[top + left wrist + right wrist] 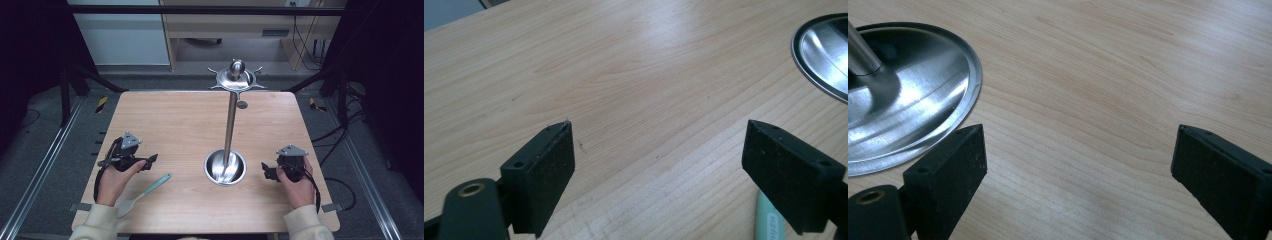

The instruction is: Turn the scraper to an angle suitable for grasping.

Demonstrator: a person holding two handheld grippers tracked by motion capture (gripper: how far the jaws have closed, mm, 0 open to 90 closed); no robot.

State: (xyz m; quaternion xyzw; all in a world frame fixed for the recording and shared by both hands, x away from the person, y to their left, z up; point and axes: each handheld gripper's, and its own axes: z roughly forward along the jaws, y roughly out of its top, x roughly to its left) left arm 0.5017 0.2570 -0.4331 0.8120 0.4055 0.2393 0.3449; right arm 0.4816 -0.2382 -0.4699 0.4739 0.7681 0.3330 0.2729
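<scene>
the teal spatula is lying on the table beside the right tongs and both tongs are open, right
Not quite: the teal spatula lies beside the left tongs, not the right tongs, as the high view shows. It does lie on the table, and both tongs are open.

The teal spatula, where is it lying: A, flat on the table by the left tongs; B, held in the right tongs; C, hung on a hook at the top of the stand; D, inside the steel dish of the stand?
A: the teal spatula lies flat on the table just beside the open left tongs, with nothing gripping it.
</scene>
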